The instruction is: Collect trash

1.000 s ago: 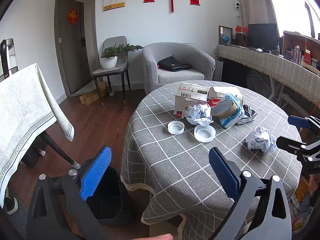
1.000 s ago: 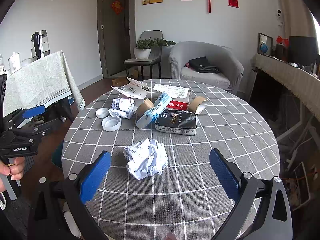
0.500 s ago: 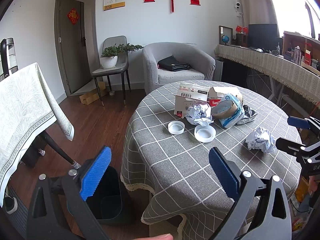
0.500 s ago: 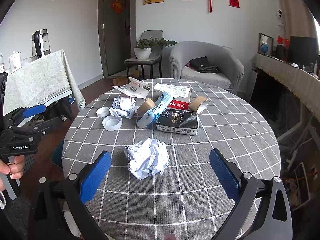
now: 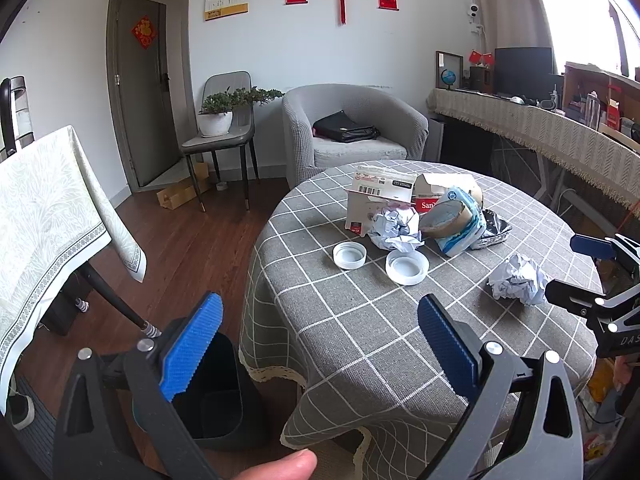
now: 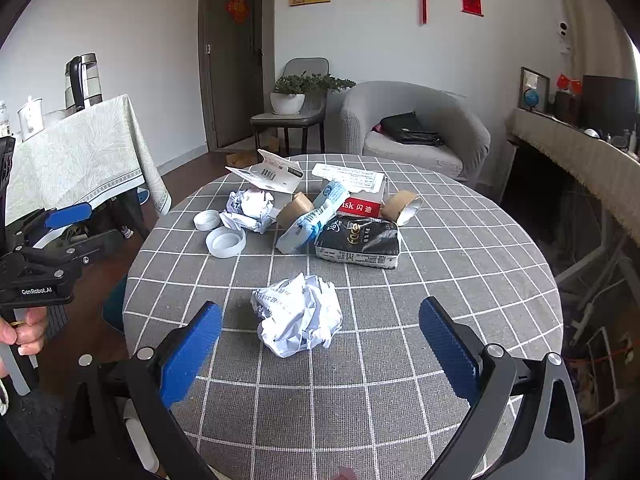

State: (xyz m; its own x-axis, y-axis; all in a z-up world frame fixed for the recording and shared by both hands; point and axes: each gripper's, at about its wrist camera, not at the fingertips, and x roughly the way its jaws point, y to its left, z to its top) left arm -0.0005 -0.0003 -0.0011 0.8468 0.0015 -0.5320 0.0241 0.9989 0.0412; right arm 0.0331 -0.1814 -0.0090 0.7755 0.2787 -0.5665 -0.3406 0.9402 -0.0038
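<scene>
- The right gripper [image 6: 320, 344], jaws wide, brackets the crumpled paper [image 6: 298, 320] near the tabletop [image 6: 460, 280] edge.
- The left gripper [image 5: 318, 334], jaws wide and empty, hangs at the tabletop's edge above the bin [image 5: 218, 396].

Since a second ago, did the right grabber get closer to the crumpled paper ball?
Yes, a little. In the right wrist view, the crumpled paper ball now sits lower, nearer the open right gripper, and the table's far clutter has shifted too.

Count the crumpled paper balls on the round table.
2. One crumpled paper ball lies alone near the table edge, in front of the right hand-held gripper; the other sits beside the white lids. More could be hidden behind the boxes.
</scene>
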